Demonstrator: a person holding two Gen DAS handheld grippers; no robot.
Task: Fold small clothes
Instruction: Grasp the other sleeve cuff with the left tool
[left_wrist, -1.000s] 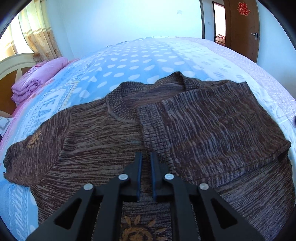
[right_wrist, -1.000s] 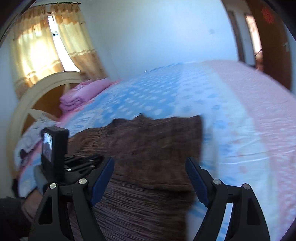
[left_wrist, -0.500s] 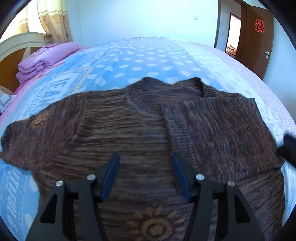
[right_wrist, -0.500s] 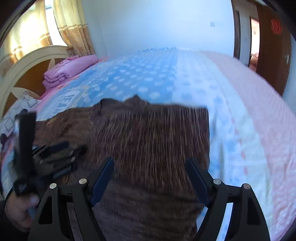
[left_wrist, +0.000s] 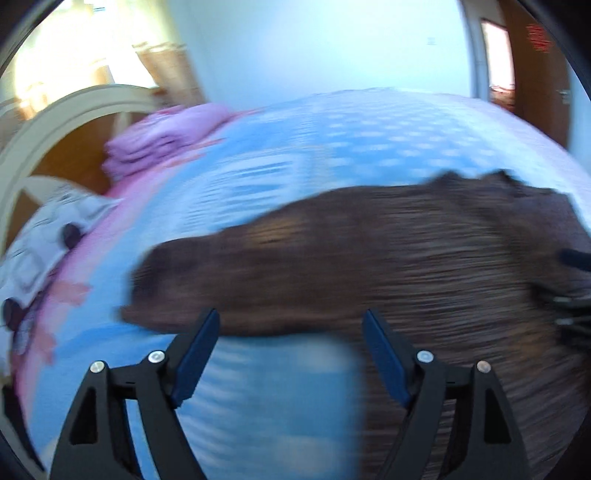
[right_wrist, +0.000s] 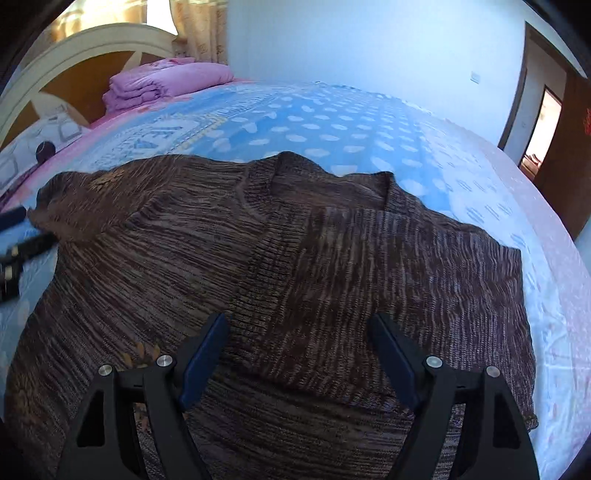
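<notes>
I see the brown sweater (right_wrist: 295, 266) lying flat on the blue dotted bedspread (right_wrist: 332, 122), one sleeve folded across its chest; my right gripper (right_wrist: 299, 354) hangs over the sweater, jaws spread, empty; my left gripper (left_wrist: 291, 354) is opening over the sweater's unfolded sleeve, nothing between its jaws

Each handheld gripper is matte black. The left gripper (left_wrist: 291, 332) has two angular arms with triangular cut-outs, each arm carrying two round silver screws, and flat dark-blue pads (left_wrist: 195, 354) lining the inner faces of its fingers. The right gripper (right_wrist: 299, 336) is built the same: black skeletal arms, paired silver screws, and blue pads (right_wrist: 395, 358). No sleeve shows.
</notes>
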